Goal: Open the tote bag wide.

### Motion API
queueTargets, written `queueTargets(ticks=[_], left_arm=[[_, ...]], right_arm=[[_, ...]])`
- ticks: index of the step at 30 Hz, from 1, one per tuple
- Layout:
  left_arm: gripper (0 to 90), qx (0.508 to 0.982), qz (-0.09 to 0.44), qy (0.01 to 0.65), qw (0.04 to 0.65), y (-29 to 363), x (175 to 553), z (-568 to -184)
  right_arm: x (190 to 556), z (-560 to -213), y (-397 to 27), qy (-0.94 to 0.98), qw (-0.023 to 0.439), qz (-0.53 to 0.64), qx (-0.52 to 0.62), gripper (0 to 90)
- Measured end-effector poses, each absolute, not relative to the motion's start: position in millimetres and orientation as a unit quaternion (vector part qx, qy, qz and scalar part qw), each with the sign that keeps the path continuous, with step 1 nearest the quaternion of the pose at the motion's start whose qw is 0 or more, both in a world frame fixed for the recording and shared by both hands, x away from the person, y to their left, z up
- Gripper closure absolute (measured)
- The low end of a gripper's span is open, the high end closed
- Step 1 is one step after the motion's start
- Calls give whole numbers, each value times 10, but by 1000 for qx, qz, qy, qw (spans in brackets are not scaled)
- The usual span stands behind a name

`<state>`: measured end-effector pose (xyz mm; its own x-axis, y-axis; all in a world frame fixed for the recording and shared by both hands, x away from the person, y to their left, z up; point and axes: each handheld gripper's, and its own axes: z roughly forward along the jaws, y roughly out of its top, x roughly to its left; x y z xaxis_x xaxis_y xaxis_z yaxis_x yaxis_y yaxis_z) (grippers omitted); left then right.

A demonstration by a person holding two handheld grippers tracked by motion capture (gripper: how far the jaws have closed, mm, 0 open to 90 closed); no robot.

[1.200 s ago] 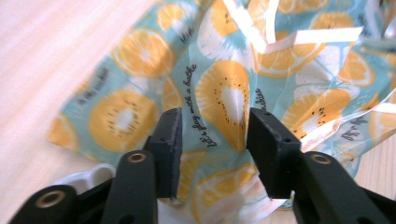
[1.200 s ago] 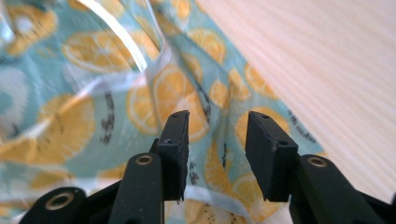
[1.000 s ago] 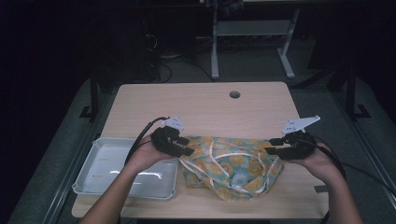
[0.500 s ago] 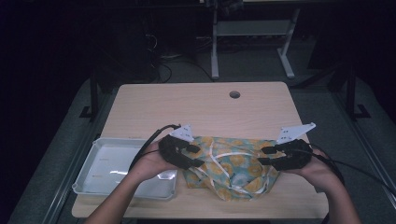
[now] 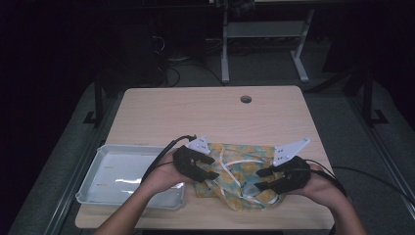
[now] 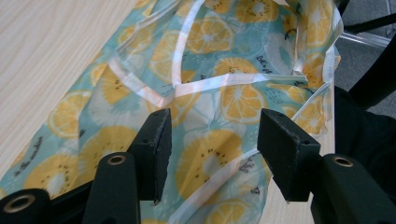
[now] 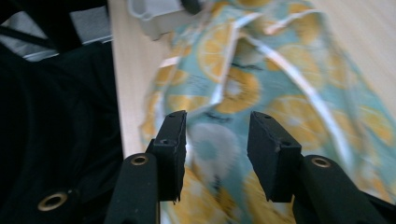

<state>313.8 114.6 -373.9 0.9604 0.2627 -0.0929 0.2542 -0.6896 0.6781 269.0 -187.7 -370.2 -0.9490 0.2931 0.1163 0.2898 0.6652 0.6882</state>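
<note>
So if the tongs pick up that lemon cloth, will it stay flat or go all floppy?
Probably floppy: the cloth already lies bunched in soft folds on the table, so it should droop from wherever it is pinched. It looks thin and likely light. The white strips on it loop loosely, so they may dangle or snag.

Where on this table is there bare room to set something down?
The far half of the table, from the cloth to the round hole, is bare. The tray holds nothing. The near edge is crowded by cloth and both hands.
</note>
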Motion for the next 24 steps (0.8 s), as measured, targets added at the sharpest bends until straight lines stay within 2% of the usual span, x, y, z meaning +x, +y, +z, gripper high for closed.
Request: queueTargets(ticks=[12,22,24], left_arm=[[442,909,24,178,377,1562,3090,-3678],[426,900,43,226,371,2069,3002,-3745],[426,895,44,240,373,2170,2972,-3772]], right_arm=[[2479,-3914,-1764,922,-25,360,141,598],[2498,-4011,-1687,934,-23,335,127,622],[2497,-4021,-1673,935,-23,330,125,652]])
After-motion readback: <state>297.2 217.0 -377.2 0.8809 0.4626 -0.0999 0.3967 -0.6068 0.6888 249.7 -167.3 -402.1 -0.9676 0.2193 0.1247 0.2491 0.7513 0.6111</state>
